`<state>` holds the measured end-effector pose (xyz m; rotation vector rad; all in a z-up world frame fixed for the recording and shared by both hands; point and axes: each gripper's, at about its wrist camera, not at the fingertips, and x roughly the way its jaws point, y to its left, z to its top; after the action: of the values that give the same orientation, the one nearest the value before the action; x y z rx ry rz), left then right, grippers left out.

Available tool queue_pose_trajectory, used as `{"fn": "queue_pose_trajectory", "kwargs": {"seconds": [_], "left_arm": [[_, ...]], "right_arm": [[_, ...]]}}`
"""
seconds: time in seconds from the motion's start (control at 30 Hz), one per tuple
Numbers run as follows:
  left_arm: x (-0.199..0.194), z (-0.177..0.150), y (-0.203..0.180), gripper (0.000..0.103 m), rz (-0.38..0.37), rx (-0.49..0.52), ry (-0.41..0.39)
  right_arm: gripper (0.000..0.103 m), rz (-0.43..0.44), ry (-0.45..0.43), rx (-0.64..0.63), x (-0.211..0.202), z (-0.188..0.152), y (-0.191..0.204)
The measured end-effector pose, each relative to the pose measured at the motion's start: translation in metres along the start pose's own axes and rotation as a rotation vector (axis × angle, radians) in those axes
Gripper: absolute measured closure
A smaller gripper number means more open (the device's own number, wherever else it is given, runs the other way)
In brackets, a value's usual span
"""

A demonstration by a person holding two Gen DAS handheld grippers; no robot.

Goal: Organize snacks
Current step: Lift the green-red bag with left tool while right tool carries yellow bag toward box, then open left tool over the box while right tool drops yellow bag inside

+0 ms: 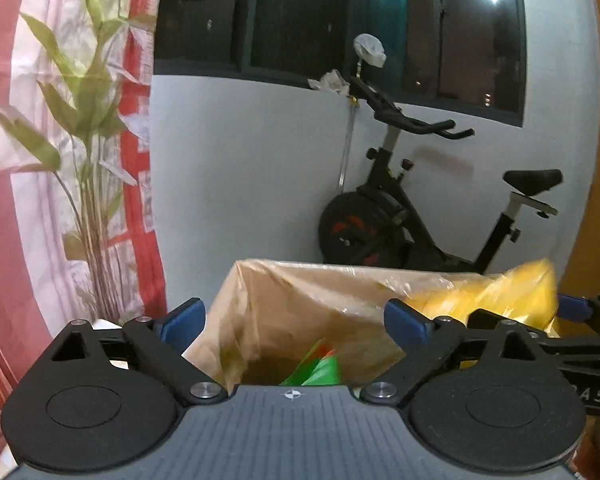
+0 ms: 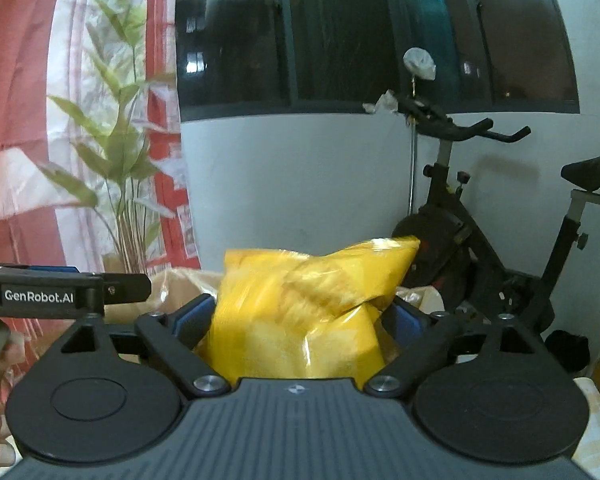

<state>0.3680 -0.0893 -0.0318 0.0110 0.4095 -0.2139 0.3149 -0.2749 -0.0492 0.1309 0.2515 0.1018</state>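
One yellow snack bag (image 2: 300, 312) between right gripper (image 2: 300, 320) pads.

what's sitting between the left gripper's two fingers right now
Nothing is gripped. In the left wrist view, the open left gripper frames the cardboard box, with a green packet inside.

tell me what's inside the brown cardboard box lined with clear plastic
Inside the brown cardboard box a green and red snack packet shows near the bottom. The left gripper body hides the rest of the floor.
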Motion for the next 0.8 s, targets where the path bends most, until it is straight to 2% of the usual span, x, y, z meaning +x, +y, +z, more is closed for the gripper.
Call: {"fn": "queue_pose_trajectory", "kwargs": {"seconds": [0.2,0.4,0.63,0.8], "left_arm": [[-0.022,-0.002,0.008,0.006,-0.002,0.007,-0.010],[-0.060,-0.011,0.019,0.006,-0.011,0.003,-0.015],[-0.104,-0.049,0.034,0.007,-0.026,-0.043,0.000],[-0.118,-0.086,0.038,0.008,-0.023,-0.072,0.028]], "right_arm": [[0.006,0.054,0.017,-0.019,-0.009,-0.001,0.000],[0.007,0.147,0.018,0.013,-0.034,-0.005,0.002],[0.008,0.220,0.022,-0.016,-0.075,-0.029,0.008],[0.008,0.250,0.028,-0.038,-0.101,-0.052,0.010]]}}
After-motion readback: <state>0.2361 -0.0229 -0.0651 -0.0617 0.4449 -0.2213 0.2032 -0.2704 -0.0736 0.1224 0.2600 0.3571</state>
